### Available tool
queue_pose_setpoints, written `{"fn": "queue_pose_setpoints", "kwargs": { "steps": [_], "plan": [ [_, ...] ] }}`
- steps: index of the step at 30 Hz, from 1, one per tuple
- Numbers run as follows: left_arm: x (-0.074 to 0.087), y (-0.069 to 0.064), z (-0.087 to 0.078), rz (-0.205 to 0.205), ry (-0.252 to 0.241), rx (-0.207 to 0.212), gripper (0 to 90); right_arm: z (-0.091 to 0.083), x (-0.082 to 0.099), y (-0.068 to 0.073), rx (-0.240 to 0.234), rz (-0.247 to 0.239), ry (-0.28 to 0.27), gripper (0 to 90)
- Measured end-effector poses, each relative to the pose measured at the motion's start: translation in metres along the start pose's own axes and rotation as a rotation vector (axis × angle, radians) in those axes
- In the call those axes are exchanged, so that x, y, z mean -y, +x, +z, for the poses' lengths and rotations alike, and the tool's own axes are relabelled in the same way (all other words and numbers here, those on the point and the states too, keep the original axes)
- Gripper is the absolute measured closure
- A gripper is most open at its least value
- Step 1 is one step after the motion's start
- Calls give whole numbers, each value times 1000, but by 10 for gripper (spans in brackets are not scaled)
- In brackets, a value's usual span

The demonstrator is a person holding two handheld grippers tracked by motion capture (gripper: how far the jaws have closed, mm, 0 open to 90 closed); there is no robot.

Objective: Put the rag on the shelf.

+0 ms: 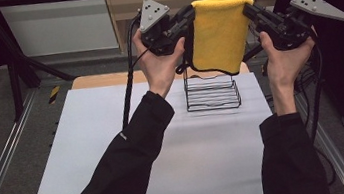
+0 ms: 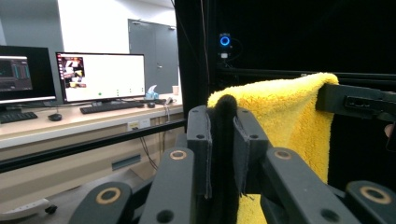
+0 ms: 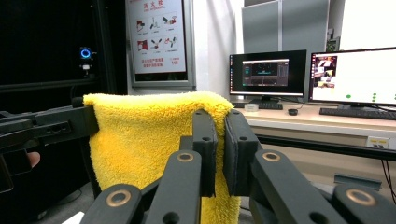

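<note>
A: Where is the yellow towel (image 1: 219, 32)?

B: Held up in the air at the far side of the white table (image 1: 116, 149), above the black wire rack (image 1: 212, 94). The left gripper (image 1: 188, 16) pinches its top left corner and the right gripper (image 1: 248, 11) its top right corner, both clenched tight on the cloth.

A: How will it handle?

B: I'd judge it light, soft and limp: thick fleecy pile with a dark edge trim, folded double and hanging slack. The nap grips well, so the corners are the right hold; they keep the top edge stretched.

A: And the rack?

B: Thin stiff wire, open rungs, standing upright.
</note>
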State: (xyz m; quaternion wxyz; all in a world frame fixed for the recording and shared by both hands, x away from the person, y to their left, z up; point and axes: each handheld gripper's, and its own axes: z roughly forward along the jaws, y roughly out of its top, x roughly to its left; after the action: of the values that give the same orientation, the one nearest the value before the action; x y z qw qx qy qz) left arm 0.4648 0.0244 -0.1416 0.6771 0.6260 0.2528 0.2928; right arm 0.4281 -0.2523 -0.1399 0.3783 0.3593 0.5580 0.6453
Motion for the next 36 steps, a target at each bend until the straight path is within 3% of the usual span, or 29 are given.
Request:
{"fn": "queue_pose_setpoints", "kwargs": {
  "steps": [13, 23, 30, 36],
  "plan": [
    [-15, 5, 19, 5, -19, -8, 783, 15, -12, -12, 22, 9, -25, 848],
    [-17, 16, 31, 7, -21, -37, 783, 30, -14, -20, 20, 1, -23, 847],
    [-21, 20, 38, -2, -36, -31, 783, 40, -19, -25, 28, 3, -28, 847],
    [-16, 28, 47, 5, -24, -50, 783, 52, -16, -30, 34, 7, -17, 848]
  ]
}}
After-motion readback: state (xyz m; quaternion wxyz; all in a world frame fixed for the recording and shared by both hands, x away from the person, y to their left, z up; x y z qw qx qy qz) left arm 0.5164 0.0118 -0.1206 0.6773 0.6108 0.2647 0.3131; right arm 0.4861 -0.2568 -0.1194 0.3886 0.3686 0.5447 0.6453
